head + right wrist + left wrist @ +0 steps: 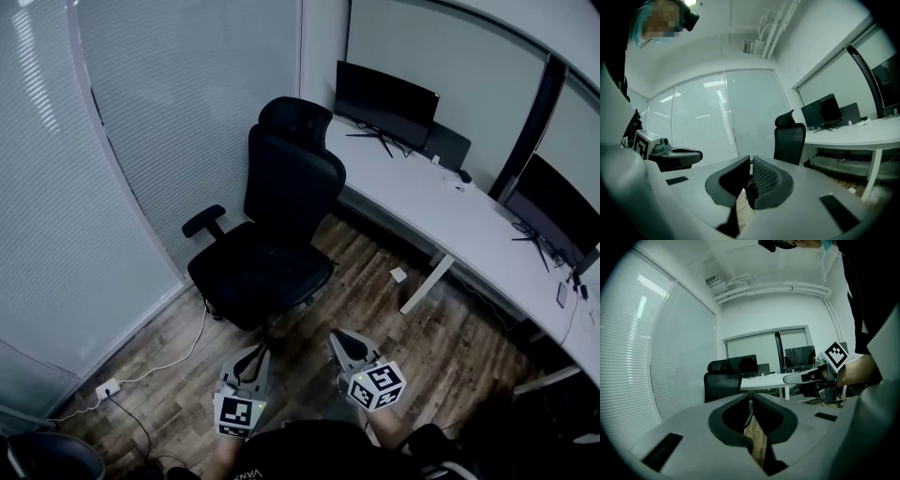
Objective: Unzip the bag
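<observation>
Head view, looking steeply down. The left gripper (pixel 253 354) and the right gripper (pixel 342 339) are held side by side near the bottom edge, apart from each other, both pointing towards the office chair (pixel 272 234). In each gripper's own view the jaws stand closed tip to tip, with nothing between them.

The chair stands between the blind-covered glass wall (pixel 122 141) on the left and the curved white desk (pixel 441 211) on the right, its back just beside the desk's near edge. Bare wooden floor (pixel 375 309) lies open between the grippers and the chair's base, and on towards the desk leg (pixel 427 281). A cable (pixel 178 361) runs across the floor from the chair to a socket block (pixel 108 387) at the wall's foot. Two monitors (pixel 384 98) stand along the desk's far edge.

No view clearly shows the bag. The dark mass (pixel 525 441) at lower right may be it or the person's clothing.
</observation>
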Available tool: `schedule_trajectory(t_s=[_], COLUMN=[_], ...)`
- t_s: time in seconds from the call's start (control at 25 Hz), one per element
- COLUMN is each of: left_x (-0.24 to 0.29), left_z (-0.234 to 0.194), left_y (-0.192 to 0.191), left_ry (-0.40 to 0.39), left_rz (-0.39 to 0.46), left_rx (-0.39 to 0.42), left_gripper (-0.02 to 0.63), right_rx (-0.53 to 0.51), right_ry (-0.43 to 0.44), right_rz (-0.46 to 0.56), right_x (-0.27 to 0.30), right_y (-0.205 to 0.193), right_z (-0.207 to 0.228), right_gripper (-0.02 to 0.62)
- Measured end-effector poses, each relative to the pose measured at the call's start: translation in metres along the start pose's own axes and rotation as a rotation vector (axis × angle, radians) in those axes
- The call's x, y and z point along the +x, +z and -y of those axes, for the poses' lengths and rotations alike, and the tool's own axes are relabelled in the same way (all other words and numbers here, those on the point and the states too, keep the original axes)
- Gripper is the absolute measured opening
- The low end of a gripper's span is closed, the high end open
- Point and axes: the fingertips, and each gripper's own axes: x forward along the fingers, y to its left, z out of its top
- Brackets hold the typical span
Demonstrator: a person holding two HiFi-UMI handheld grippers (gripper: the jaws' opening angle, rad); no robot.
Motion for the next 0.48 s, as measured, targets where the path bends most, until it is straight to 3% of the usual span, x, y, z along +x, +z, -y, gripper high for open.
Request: schedule_trajectory(t_s=[0.48], left_x=[-0.024], left_z=[0.01], left_y=[0.012], left_ry=[0.026], left_rz=[0.049], left_rx=[-0.046], left_gripper=[0.02], right_rx=[-0.053], right_ry=[0.025], right_rz=[-0.019], right_x=[-0.024], right_y=[0.008], right_z=[-0.024], right_gripper=[0.046])
